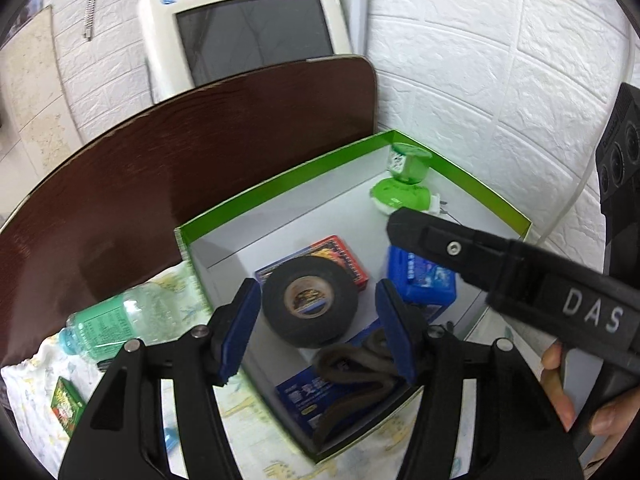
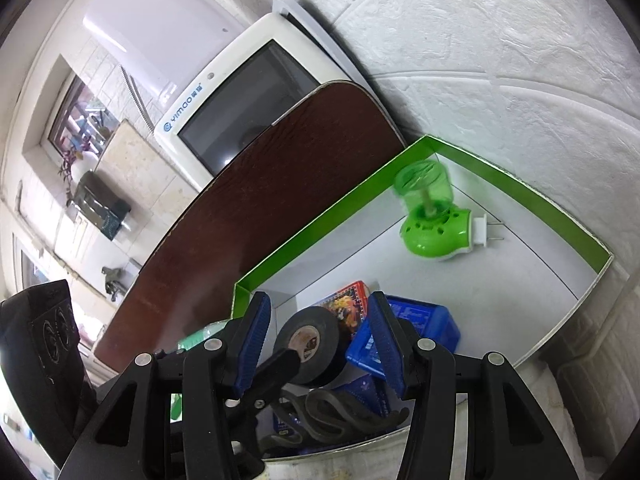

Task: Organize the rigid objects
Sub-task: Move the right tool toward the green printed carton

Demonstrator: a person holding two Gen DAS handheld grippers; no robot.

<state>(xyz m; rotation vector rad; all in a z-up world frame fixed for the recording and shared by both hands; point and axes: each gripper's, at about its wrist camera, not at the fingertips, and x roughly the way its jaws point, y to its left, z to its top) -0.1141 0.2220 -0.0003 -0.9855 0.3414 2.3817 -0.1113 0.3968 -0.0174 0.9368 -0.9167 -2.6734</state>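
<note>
Left gripper (image 1: 316, 328) hovers over the green-walled white-floored cardboard box (image 1: 280, 184), jaws half apart, pads clear of the black tape roll (image 1: 310, 306) lying between them on the box floor, so nothing is gripped. Looks like a drop-off or a pick-up. Right gripper (image 2: 316, 344) is mid-width, empty, aimed into the box from the right. Green plug-in mosquito repeller (image 2: 434, 216) sits far corner; red card box (image 1: 340, 258), blue plastic case (image 1: 424, 284) mid-box. Clear green-labelled bottle (image 1: 116, 324) waits outside, left.

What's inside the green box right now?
Inside the green box: a black tape roll lying on a red card pack, a blue case, a green plug-in vaporizer, and a dark strap over a blue package, partly covered.
</note>
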